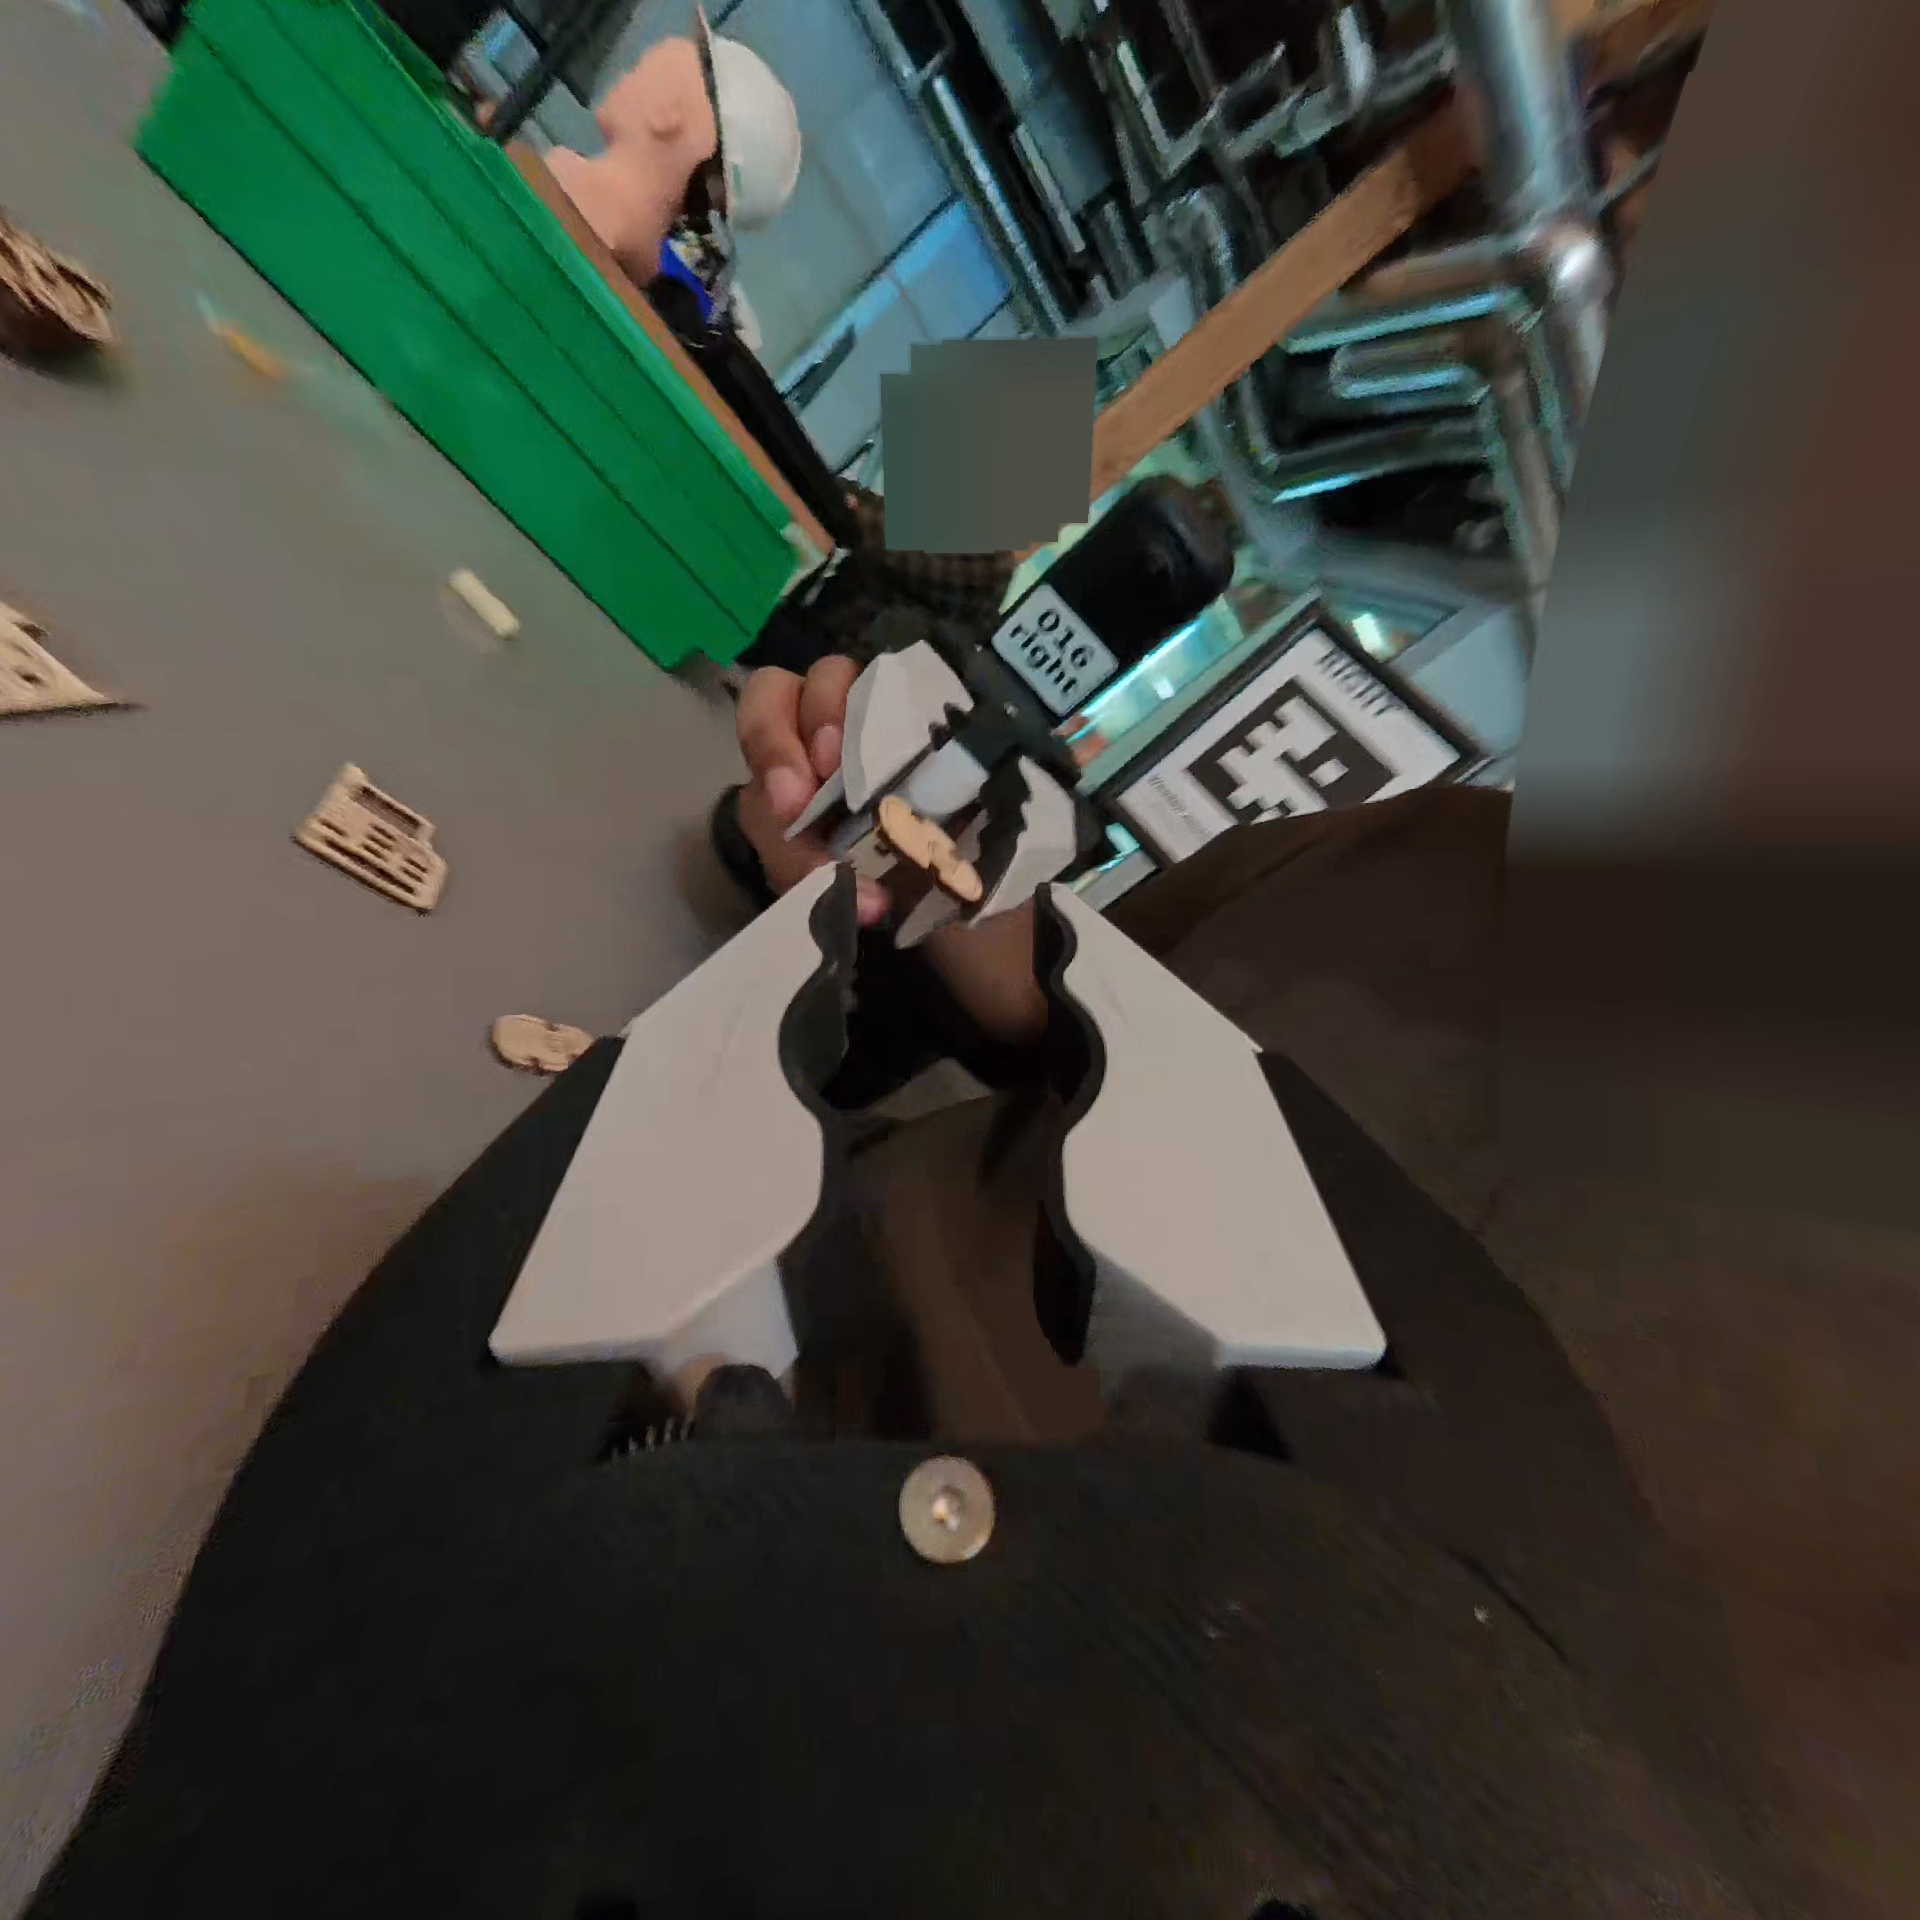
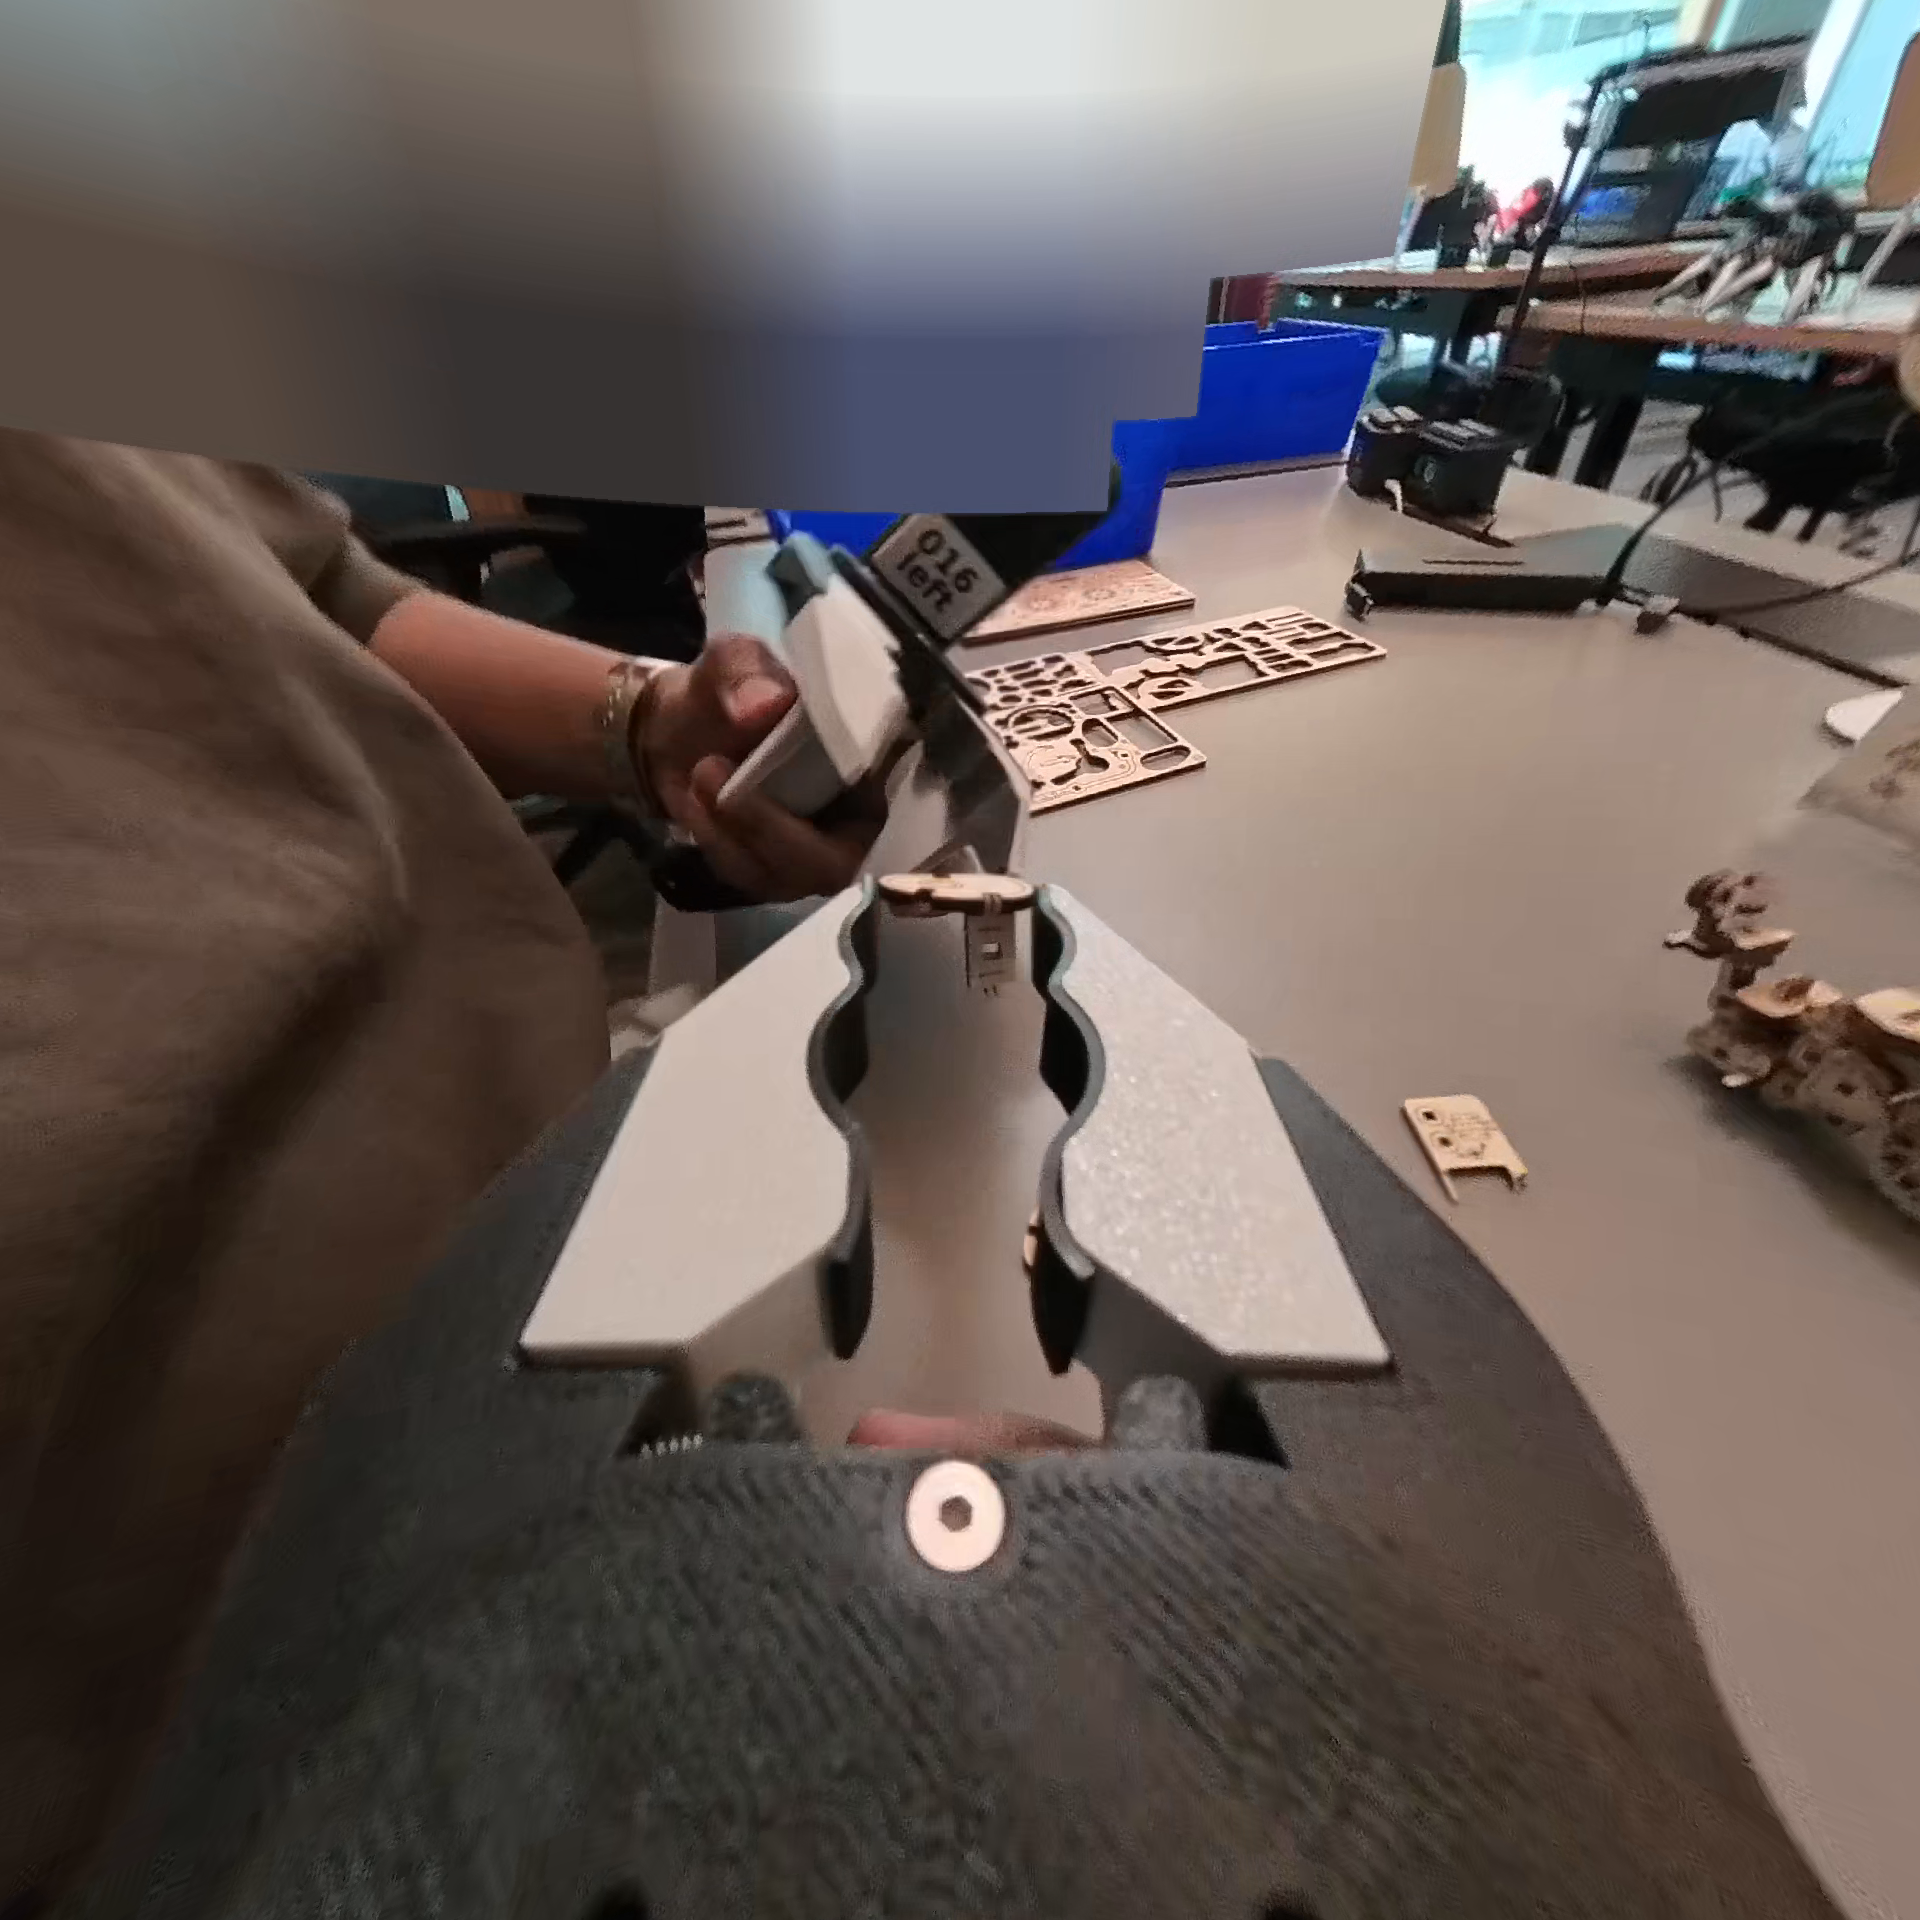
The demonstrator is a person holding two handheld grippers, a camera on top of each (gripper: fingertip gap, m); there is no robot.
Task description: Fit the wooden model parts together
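Surface: grey tabletop [image 2: 1403, 883], matte, carrying all the loose wood; workbenches and metal racking fill the blurred room behind it.
Landmark: your right gripper [image 2: 948, 906], lifted off the table in front of your torso; every place below is read from it.
Right gripper state: pinched on a small oval wooden piece [image 2: 951, 896] held flat across the fingertips, with a thin slotted tab [image 2: 989, 954] hanging down from it between the fingers.
Left gripper: your left gripper [image 1: 940, 914] faces the right one tip to tip, just beside the held piece; its fingers stand apart with nothing between them.
Hands: your left hand [image 2: 727, 769] wraps the left handle, a bangle at the wrist; your right hand [image 1: 795, 758] shows behind the right gripper.
Cut-out sheets: two laser-cut wooden sheets [image 2: 1122, 707] lie flat beyond the right gripper, past the left handle.
Part-built model: a wooden model [image 2: 1808, 1029] stands well to the right of the right gripper, cut off by the frame edge.
Loose plate: a small flat wooden plate [image 2: 1465, 1138] lies between the right gripper and the model.
Bins: a blue bin [image 2: 1278, 384] stands far behind the sheets; a green bin [image 1: 468, 322] borders the far side in the left wrist view.
Scattered parts: a slotted panel [image 1: 372, 836] and an oval piece [image 1: 538, 1041] lie on the table in the left wrist view.
Hard to make out: whether the tab is slotted into the oval or only touching it cannot be told; motion blur softens the left wrist view.
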